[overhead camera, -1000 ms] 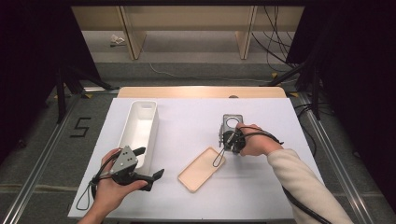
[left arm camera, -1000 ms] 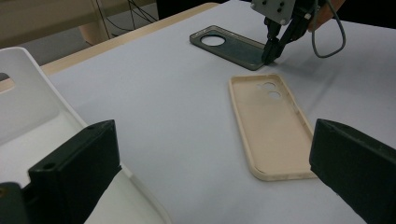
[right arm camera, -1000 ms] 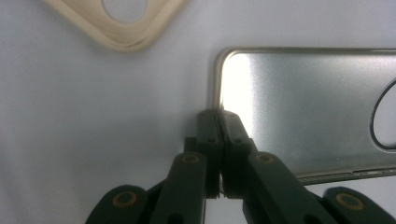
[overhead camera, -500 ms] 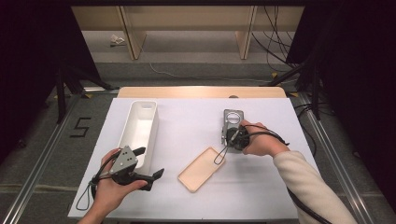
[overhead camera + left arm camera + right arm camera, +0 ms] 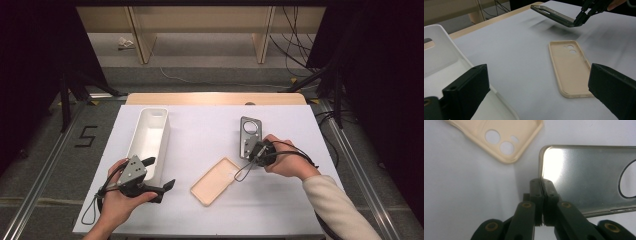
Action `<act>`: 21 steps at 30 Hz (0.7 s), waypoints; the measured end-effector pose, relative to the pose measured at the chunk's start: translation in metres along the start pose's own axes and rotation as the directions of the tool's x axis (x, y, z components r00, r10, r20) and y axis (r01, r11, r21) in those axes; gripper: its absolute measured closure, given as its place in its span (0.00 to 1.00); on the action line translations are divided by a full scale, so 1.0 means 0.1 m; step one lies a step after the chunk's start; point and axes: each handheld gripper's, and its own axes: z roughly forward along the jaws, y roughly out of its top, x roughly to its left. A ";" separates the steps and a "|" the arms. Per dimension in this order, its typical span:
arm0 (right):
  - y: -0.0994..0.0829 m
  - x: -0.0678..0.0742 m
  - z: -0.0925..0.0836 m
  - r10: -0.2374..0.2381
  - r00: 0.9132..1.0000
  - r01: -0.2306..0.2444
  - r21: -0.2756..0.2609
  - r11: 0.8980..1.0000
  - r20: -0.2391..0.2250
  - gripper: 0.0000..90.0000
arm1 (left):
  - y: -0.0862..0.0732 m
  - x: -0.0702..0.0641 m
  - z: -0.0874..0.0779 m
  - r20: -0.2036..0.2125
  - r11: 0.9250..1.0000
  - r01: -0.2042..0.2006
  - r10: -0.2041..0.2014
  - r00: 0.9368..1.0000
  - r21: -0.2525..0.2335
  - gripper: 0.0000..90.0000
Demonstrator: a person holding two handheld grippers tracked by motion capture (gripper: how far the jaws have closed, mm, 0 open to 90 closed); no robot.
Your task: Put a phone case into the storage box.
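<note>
High view: fixed overhead, facing fwd and down on the white table [image 5: 210,130]. Left gripper view: low, near tabletop, looks across at the beige flat phone case [image 5: 571,67]. Right gripper view: very close, angled down; shares that case [image 5: 496,137] w/ both others.

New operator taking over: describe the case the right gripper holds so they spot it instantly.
On the white table, look right of the long white bin. The dark grey phone case is pinched at its near edge by the right gripper, lifted off the table; the beige phone case lies flat.
</note>
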 end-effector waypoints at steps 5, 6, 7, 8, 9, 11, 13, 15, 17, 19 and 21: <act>-0.09 0.08 -0.06 0.049 0.999 -0.050 -0.096 0.994 -0.021 0.99 | 0.00 0.01 0.01 -0.002 1.000 -0.002 0.002 1.000 0.005 0.04; -0.10 0.10 -0.08 0.054 0.998 -0.056 -0.117 0.992 -0.024 0.99 | 0.00 0.00 0.01 -0.003 1.000 0.000 0.000 1.000 0.006 0.04; -0.11 0.12 -0.10 0.063 0.998 -0.066 -0.137 0.988 -0.027 0.99 | 0.00 0.01 0.01 -0.004 1.000 0.001 -0.001 1.000 0.005 0.04; -0.12 0.14 -0.11 0.068 0.997 -0.072 -0.159 0.985 -0.029 0.99 | 0.00 0.01 0.01 -0.006 1.000 0.002 -0.002 1.000 0.005 0.04; -0.13 0.16 -0.14 0.074 0.997 -0.079 -0.183 0.980 -0.032 0.99 | 0.01 0.01 0.01 -0.008 1.000 0.003 -0.003 1.000 0.004 0.04; -0.15 0.19 -0.18 0.096 0.994 -0.104 -0.235 0.966 -0.046 0.99 | 0.00 0.01 0.01 -0.010 1.000 0.003 -0.003 1.000 0.005 0.04; -0.15 0.22 -0.24 0.109 0.992 -0.120 -0.273 0.954 -0.058 0.99 | 0.00 0.01 0.01 -0.010 1.000 0.004 -0.004 1.000 0.006 0.04; -0.16 0.26 -0.27 0.112 0.992 -0.126 -0.302 0.945 -0.061 0.99 | 0.00 0.02 0.01 -0.011 1.000 0.004 -0.004 1.000 0.005 0.04; -0.16 0.29 -0.30 0.118 0.990 -0.137 -0.331 0.934 -0.077 0.99 | 0.00 0.02 0.01 -0.011 1.000 0.005 -0.005 1.000 0.005 0.04; -0.17 0.32 -0.32 0.120 0.989 -0.142 -0.351 0.925 -0.084 0.99 | 0.00 0.02 0.01 -0.011 1.000 0.004 -0.004 1.000 0.005 0.04; -0.17 0.35 -0.32 0.122 0.988 -0.147 -0.364 0.920 -0.091 0.99 | 0.00 0.02 0.01 -0.013 1.000 0.005 -0.004 1.000 0.005 0.05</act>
